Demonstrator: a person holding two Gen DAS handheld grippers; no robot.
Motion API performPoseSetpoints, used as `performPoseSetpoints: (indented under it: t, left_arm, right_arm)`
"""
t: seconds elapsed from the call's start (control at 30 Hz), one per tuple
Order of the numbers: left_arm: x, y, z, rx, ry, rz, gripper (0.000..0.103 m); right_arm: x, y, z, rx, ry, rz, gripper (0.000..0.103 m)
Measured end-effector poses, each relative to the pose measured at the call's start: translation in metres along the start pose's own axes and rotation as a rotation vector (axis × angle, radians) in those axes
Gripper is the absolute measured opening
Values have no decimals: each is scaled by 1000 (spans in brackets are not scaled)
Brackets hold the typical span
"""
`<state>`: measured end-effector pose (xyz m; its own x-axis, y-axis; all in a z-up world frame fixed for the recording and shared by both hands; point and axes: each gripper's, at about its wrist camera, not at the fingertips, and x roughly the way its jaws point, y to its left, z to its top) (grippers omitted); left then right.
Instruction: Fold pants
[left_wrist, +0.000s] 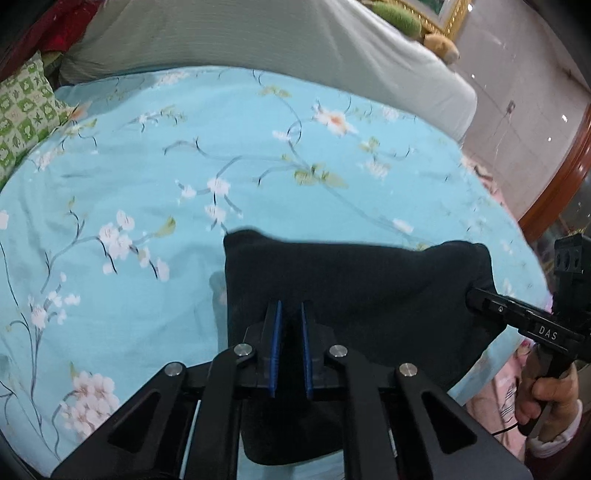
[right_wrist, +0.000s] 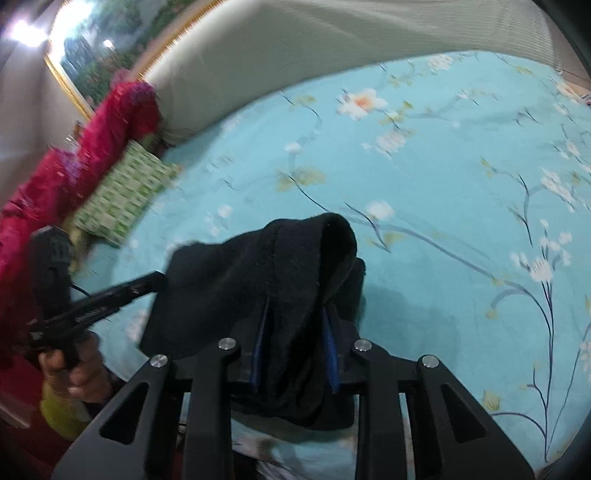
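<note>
The dark pants (left_wrist: 354, 288) are a folded bundle held above a light blue flowered bedsheet (left_wrist: 184, 166). My left gripper (left_wrist: 290, 314) has its blue pads close together on the bundle's near edge. My right gripper shows in the left wrist view (left_wrist: 476, 299) gripping the bundle's right side. In the right wrist view the pants (right_wrist: 266, 269) drape thickly between the right gripper's (right_wrist: 295, 317) blue pads, which are shut on the cloth. The left gripper (right_wrist: 159, 280) holds the bundle's far left edge there.
A white bolster (left_wrist: 258, 40) lies along the back of the bed. A green patterned pillow (left_wrist: 22, 110) sits at the left; a red garment (right_wrist: 74, 162) lies beside it. The bed edge and floor (left_wrist: 524, 92) are to the right.
</note>
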<state>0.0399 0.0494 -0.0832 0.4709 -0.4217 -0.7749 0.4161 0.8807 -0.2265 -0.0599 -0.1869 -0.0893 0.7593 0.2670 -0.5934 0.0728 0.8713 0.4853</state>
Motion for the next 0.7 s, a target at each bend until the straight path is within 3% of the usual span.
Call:
performPoseSetpoints:
  t: [0.13,0.33,0.37,0.43,0.5,0.63,0.7]
  left_arm:
    - [11,0,-11,20,14,-7,11]
    - [10,5,-11,2,13,-35,14]
    - [4,5,-9,-4,10,-47,18]
    - [-7,7,-8,-15,-5,-51,46]
    - [-18,10,-7,-22,-36,-43,58]
    - [-19,18,-8,-41,-18,-38,72]
    - [-9,22,-9,-54,15,-19,72]
  right_arm:
    - [12,-15,-12,-7,25,-36,28]
    - [15,-28,-18,19,23,-4,30]
    - [12,-26,-17,14,17,-3,34]
    - [5,-24,-16,21,4,-5,43]
    - [-2,-24,-14,38,-15,-13,50]
    - [-7,-23,-11,60,-34,22,61]
    - [-4,-22,-11,62,-29,29,62]
